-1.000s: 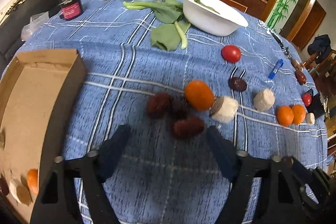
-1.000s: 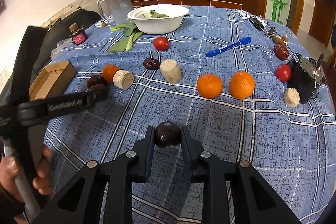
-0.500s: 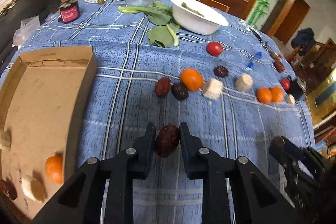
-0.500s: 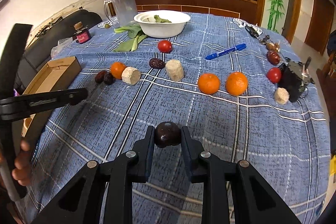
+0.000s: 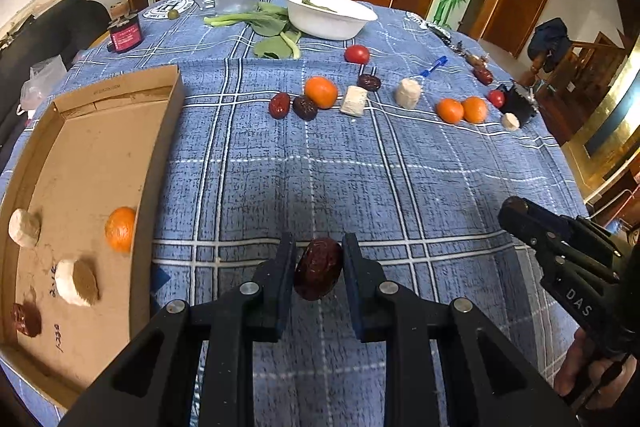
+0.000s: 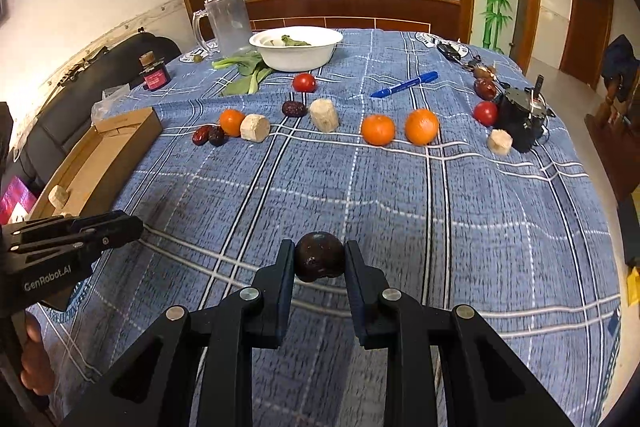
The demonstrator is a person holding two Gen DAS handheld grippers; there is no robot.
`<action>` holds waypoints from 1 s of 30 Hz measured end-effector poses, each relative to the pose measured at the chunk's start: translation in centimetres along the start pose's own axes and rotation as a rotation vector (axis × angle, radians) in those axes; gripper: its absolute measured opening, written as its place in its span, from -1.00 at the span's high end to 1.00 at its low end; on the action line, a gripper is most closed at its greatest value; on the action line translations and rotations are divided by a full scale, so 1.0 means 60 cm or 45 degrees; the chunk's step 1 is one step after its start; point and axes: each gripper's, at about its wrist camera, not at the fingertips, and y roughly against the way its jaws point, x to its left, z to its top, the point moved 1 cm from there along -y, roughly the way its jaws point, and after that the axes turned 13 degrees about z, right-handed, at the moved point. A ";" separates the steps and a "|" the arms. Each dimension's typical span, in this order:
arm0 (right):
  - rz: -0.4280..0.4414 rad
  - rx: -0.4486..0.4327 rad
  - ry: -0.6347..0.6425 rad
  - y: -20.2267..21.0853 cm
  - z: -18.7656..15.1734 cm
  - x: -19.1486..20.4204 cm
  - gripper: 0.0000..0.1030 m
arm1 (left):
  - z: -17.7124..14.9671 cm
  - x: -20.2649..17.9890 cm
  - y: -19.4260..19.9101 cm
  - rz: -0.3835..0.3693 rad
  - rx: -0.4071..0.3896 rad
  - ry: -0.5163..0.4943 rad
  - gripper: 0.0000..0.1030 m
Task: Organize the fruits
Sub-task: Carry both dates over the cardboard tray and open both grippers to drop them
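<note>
Item: left gripper (image 5: 318,269), jaws spread a second ago over loose dates, now pinching a red date (image 5: 318,267) lifted clear of the blue cloth, so one more fruit is bound for the cardboard box (image 5: 160,131) at left. Right gripper (image 6: 319,261) clamps a darker date (image 6: 319,261). Only the left view shows the box's contents: orange (image 5: 120,229), date, pale pieces. Only the right view shows the left gripper's far side.
</note>
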 end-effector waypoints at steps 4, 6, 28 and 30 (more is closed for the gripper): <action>-0.010 0.002 0.004 0.006 -0.005 0.018 0.49 | -0.001 0.018 0.018 -0.016 -0.023 0.023 0.57; -0.013 0.003 0.011 0.005 -0.004 0.029 0.49 | 0.001 0.031 0.028 -0.020 -0.038 0.037 0.57; 0.162 0.027 0.221 -0.084 0.078 0.254 0.47 | 0.011 0.274 0.070 0.165 -0.103 0.273 0.56; 0.176 0.026 0.250 -0.096 0.090 0.279 0.47 | 0.010 0.299 0.069 0.188 -0.100 0.290 0.56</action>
